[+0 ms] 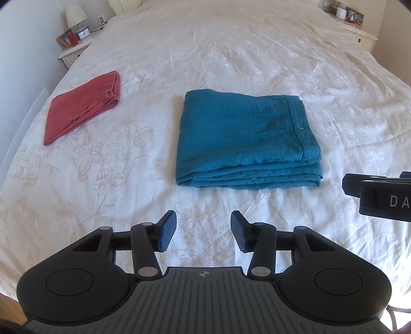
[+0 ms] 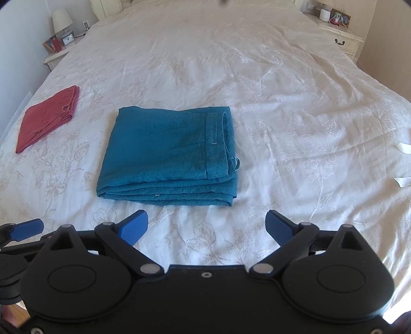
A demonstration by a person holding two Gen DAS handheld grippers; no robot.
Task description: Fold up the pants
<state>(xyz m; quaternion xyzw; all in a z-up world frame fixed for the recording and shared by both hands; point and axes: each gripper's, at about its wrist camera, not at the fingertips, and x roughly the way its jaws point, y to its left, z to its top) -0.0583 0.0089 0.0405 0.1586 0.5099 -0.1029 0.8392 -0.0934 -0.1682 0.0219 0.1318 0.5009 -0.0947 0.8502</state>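
Teal pants [image 1: 246,136], folded flat on bed [image 1: 231,51], lie ahead of both grippers; right gripper [image 2: 206,226] and left gripper [image 1: 203,228] fingers spread, empty, comparably near.

I note a cream floral bed [image 1: 205,51], sunlit; nightstands upper left [image 1: 74,51] and upper right [image 1: 359,33]; lamp [image 1: 75,15] upper left.

Bright, soft daylight fills both views, with glare on the bed [image 1: 231,51] at lower right. Fisheye bending and dark corners mark the edges; focus is sharp.
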